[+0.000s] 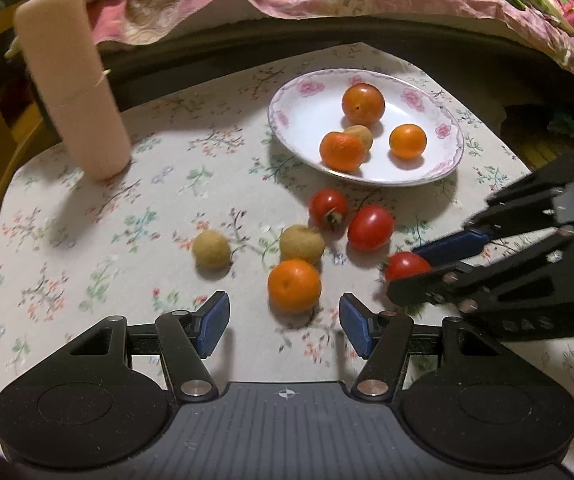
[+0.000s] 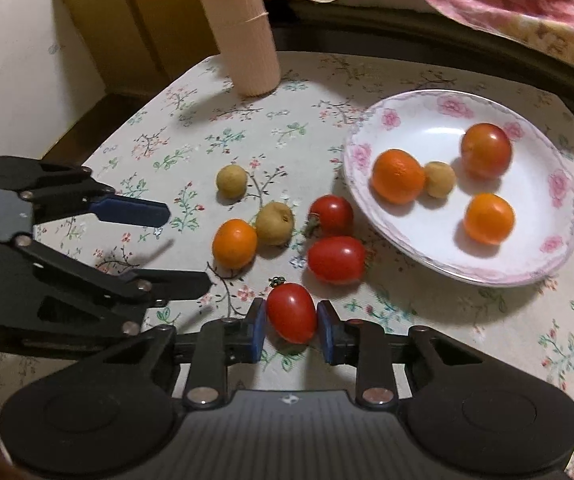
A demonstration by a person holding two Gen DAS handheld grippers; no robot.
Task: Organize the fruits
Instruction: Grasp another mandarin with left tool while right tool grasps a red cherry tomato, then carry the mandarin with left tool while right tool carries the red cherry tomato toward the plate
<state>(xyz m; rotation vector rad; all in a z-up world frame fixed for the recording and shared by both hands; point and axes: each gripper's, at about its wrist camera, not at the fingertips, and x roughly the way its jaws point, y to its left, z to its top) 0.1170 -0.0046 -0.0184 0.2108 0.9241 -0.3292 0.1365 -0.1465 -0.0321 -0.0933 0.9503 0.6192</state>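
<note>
we've got the tomato [image 2: 292, 312] pinched between right gripper [image 2: 292, 322] fingers, near the plate [image 2: 407, 120] | tilted down | left gripper [image 1: 285, 322] fingers wide, orange [image 1: 294, 285] just ahead

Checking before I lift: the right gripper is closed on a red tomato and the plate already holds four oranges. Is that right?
Not quite. The right gripper is closed on the red tomato, but the plate holds two oranges, one orange-red tomato and a small tan fruit, not four oranges. The right wrist view shows this.
</note>
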